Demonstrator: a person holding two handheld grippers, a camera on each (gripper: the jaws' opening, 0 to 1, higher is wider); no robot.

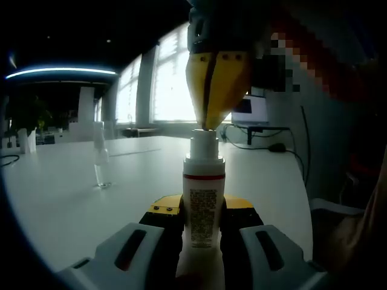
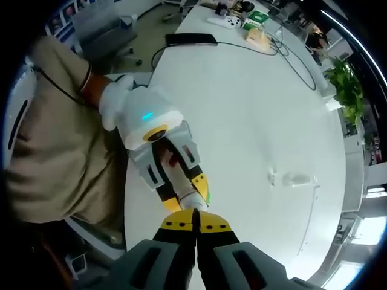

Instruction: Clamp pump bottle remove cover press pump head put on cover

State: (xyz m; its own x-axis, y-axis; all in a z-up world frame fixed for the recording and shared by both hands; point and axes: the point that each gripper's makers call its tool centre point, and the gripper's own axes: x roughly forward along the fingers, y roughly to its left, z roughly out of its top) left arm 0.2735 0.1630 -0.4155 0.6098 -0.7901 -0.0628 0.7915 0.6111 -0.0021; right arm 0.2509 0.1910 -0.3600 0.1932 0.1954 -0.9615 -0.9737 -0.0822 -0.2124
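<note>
Clamping the pump bottle (image 1: 204, 208) upright between its two dark jaws, the left gripper (image 1: 204, 226) holds it low on the body above the white desk (image 1: 66, 199), a little in from the desk's near edge, jaws closed just to the bottle's width. In the left gripper view the bottle's white body, red band and printed label face the camera, and the right gripper (image 1: 210, 124) comes down from above with its yellow tips drawn together and resting on the bottle's white pump head (image 1: 204, 142); a clear cover (image 1: 101, 160) stands upright on the desk, well apart to the left of the bottle. The right gripper view looks down from above: its own yellow-tipped jaws (image 2: 195, 216) are closed with barely a slit between them, meeting the bottle's top (image 2: 192, 202), and beyond them the left gripper (image 2: 181, 181) and a gloved hand (image 2: 130, 109) holding it, near the desk's edge. This view also shows the person's beige sleeve (image 2: 48, 139) and cables and small items (image 2: 254, 24) at the far end of the desk. The bottle's base is cut off in the left gripper view, and most of its body is hidden by the jaws in the right one. The cover appears from above only as a faint clear shape (image 2: 296, 179).
</note>
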